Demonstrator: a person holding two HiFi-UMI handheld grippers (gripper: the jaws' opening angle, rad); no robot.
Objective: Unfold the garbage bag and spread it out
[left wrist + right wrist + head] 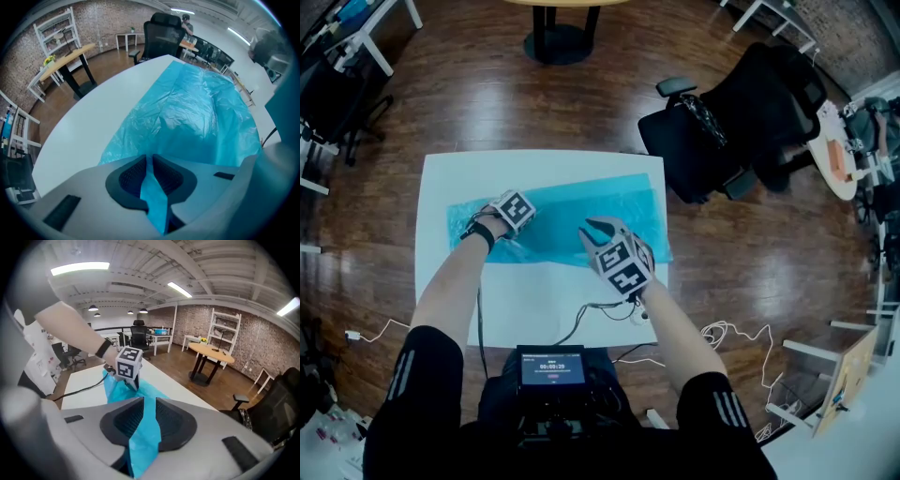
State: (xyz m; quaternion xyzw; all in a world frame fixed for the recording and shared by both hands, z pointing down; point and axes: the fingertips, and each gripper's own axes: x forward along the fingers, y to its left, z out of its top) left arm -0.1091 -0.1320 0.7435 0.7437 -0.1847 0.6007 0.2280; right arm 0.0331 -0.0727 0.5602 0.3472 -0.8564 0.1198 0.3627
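Observation:
A thin blue garbage bag (581, 211) lies in a long, wrinkled strip across the far half of the white table (534, 300). My left gripper (511, 231) points steeply down at the bag's left end. Its jaws are shut on a pinch of the film (152, 187), and the rest of the bag (197, 103) stretches away over the table. My right gripper (596, 231) is raised above the bag's middle and near edge. A strip of blue film (146, 427) runs between its pads, which are closed on it. The left gripper's marker cube (128, 362) shows beyond it.
A black office chair (741, 122) stands off the table's far right corner, and a round table's base (558, 42) stands beyond the far edge. A cable (581, 319) trails over the near part of the table. A small screen (551, 367) sits at my chest.

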